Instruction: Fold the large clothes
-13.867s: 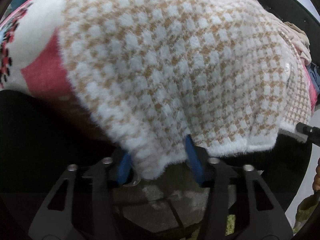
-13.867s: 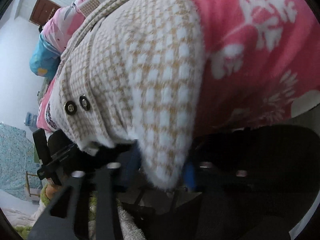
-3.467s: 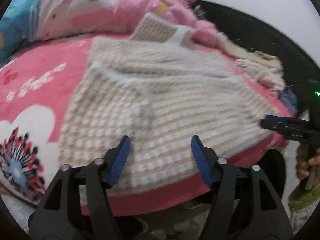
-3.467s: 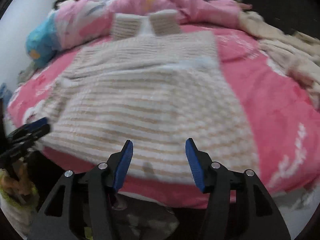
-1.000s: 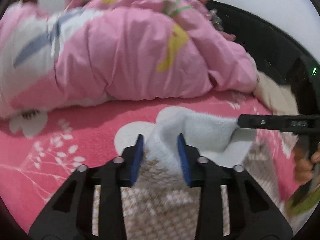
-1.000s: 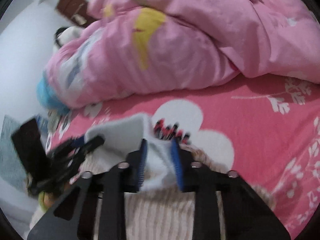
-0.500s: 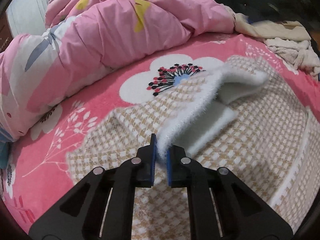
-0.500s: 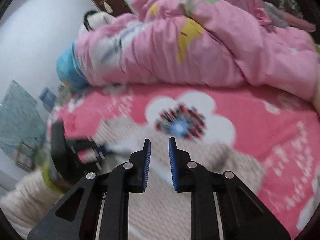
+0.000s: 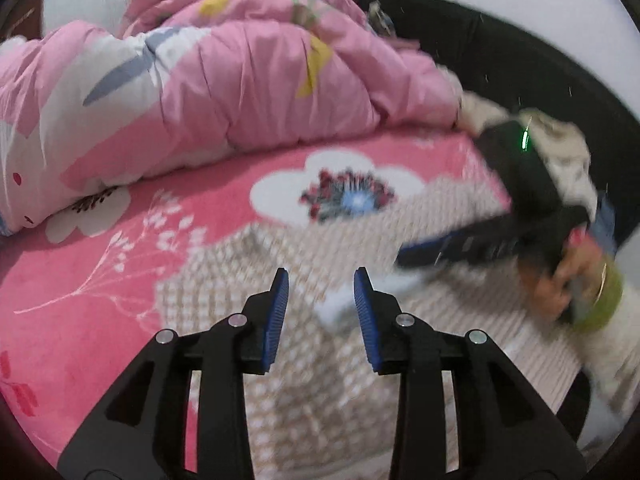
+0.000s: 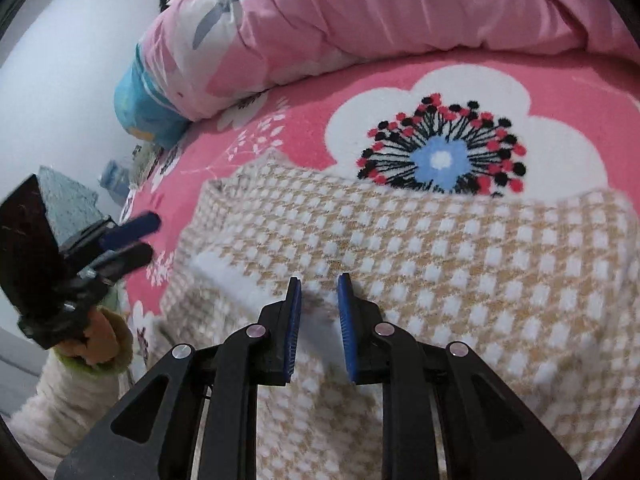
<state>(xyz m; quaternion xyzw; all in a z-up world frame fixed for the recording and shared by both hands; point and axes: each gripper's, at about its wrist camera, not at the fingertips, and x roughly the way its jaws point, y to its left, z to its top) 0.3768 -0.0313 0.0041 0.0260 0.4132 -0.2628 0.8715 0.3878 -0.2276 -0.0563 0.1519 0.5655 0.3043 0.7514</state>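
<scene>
I see the fluffy tan-and-white checked sweater (image 10: 420, 248) lying folded on the soft pink blanket with the big white flower (image 10: 552, 92). In the right wrist view it fills the middle and bottom of the frame. Its far edge sits just below the flower's blue middle. A white fuzzy hem runs along the fold at the lower left.

My right gripper (image 10: 318, 284) is at the bottom middle, over the sweater. Its blue pads (image 10: 347, 320) stand a small way apart, with nothing between them. I cannot tell if the tips touch the knit.

My left gripper (image 9: 320, 276) is at the bottom middle of the left wrist view, above the sweater (image 9: 312, 400). Its jaws are opening, with nothing pinched between them. A bit of white hem lies just past its right pad.

In that view the right gripper (image 9: 424, 250) is blurry at the middle right, held by a hand (image 9: 560, 280) with a green cuff.

A puffy pink quilt with flower prints (image 9: 240, 80) is heaped across the top. A blue bundle (image 10: 144, 108) sits at the upper left of the right wrist view.
</scene>
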